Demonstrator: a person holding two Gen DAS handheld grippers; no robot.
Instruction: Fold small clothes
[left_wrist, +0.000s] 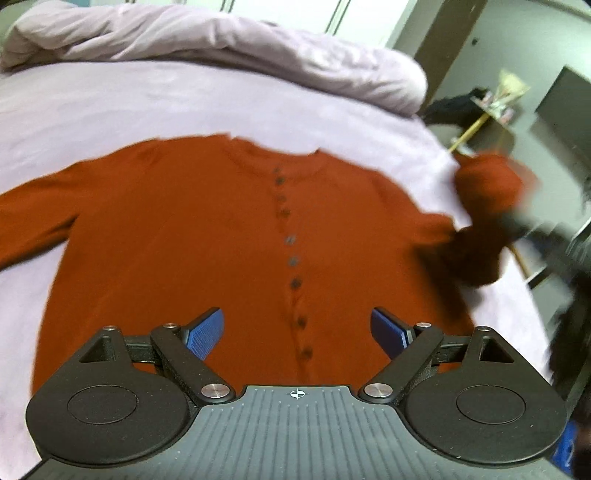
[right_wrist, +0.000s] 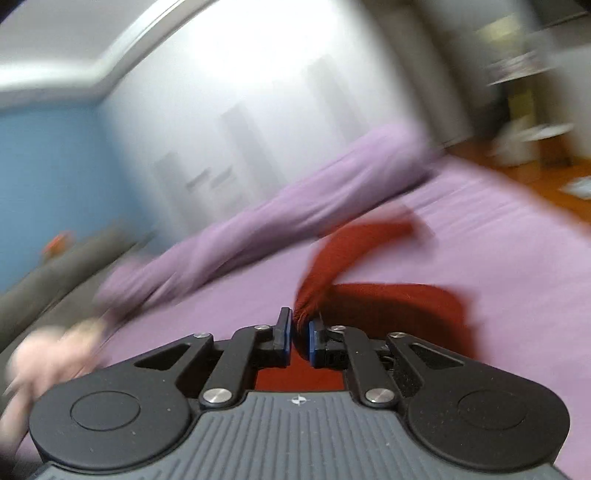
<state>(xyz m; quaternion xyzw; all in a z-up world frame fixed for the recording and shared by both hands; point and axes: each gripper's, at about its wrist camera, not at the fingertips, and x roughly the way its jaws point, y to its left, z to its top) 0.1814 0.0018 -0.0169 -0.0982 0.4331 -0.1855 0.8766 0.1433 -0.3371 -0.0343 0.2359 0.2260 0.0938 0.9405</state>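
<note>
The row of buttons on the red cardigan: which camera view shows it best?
The left wrist view: the buttons run down the flat cardigan. The right wrist view shows only a blurred sleeve, no buttons.

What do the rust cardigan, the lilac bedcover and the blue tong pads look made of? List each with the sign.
Rust cardigan: probably soft knit, matte; a sleeve droops limply from the right tongs; small dark buttons.
Lilac bedcover: woven cloth, perhaps cotton, matte, gently creased.
Blue pads on the left tongs: likely rubber or plastic, with a fine dotted grip texture.
</note>
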